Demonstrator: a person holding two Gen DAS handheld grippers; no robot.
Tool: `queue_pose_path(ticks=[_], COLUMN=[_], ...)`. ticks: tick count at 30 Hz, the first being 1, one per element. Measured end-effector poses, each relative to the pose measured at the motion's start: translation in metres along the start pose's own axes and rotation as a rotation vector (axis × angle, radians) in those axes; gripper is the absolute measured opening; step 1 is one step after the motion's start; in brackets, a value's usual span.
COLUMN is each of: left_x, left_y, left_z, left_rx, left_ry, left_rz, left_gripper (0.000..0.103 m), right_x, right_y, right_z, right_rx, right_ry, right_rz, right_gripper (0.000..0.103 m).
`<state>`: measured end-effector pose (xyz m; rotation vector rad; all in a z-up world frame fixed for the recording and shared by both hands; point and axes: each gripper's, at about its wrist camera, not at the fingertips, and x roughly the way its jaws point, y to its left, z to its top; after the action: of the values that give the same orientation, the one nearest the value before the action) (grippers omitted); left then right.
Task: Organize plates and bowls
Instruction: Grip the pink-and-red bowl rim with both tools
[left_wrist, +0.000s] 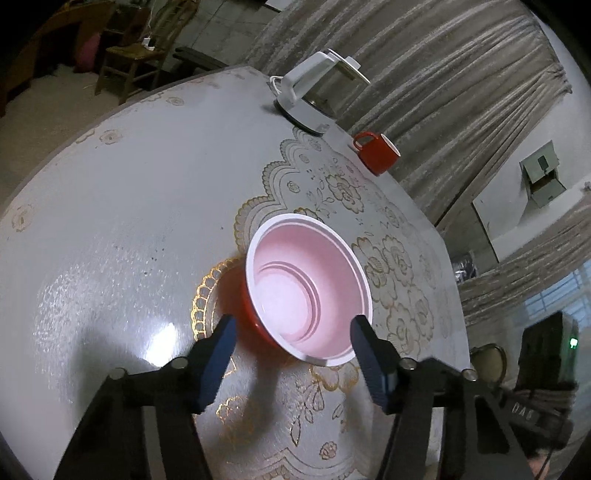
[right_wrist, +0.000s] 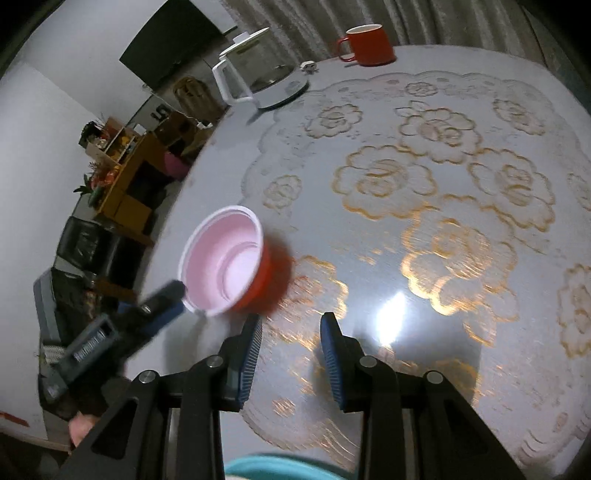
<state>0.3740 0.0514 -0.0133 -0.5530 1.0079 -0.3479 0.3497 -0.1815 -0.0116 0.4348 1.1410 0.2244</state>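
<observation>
A red bowl with a pink inside and white rim (left_wrist: 306, 291) stands upright on the round table. My left gripper (left_wrist: 291, 325) is open, its two blue fingers either side of the bowl's near rim, not gripping it. In the right wrist view the same bowl (right_wrist: 225, 264) stands left of centre, with the left gripper (right_wrist: 166, 302) at its near-left rim. My right gripper (right_wrist: 290, 332) is open and empty above the tablecloth, to the right of the bowl. A teal rim (right_wrist: 269, 467) shows at the bottom edge below my right gripper.
The table (left_wrist: 129, 206) has a grey cloth with gold flower patterns. A glass kettle on a white base (left_wrist: 314, 99) and a red mug (left_wrist: 376, 151) stand at the far edge; both show in the right wrist view, kettle (right_wrist: 258, 77) and mug (right_wrist: 367, 44). Curtains hang behind.
</observation>
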Motion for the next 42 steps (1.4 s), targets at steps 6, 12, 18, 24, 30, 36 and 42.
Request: queue_pose_path(ticks=[6, 12, 18, 24, 30, 36, 42], left_x=[0.004, 0.01, 0.011, 0.01, 0.012, 0.015, 0.017], left_y=[0.001, 0.002, -0.002, -0.007, -0.013, -0.016, -0.02], left_z=[-0.002, -0.003, -0.006, -0.006, -0.007, -0.007, -0.014], left_rx=[0.022, 0.039, 0.076, 0.118, 0.156, 0.174, 0.201], left_ry=[0.009, 0.013, 0.001, -0.016, -0.02, -0.013, -0.008], left_rz=[0.007, 0.028, 0.059, 0.086, 0.107, 0.112, 0.119], left_gripper=[0.051, 0.051, 0.05, 0.05, 0.045, 0.039, 0.032], right_x=[0.018, 0.034, 0.046, 0.057, 0.066, 0.069, 0.064], right_y=[0.014, 0.016, 0.017, 0.019, 0.023, 0.027, 0.02], right_z=[0.009, 0.012, 0.021, 0.021, 0.021, 0.018, 0.015], right_rx=[0.0, 0.015, 0.036, 0.034, 0.018, 0.005, 0.023], right_ry=[0.006, 0.012, -0.004, 0.005, 0.012, 0.015, 0.009], right_rz=[0.003, -0.005, 0.007, 0.009, 0.014, 0.008, 0.005], right_gripper=[0.032, 0.032, 0.032, 0.032, 0.024, 0.015, 0.012])
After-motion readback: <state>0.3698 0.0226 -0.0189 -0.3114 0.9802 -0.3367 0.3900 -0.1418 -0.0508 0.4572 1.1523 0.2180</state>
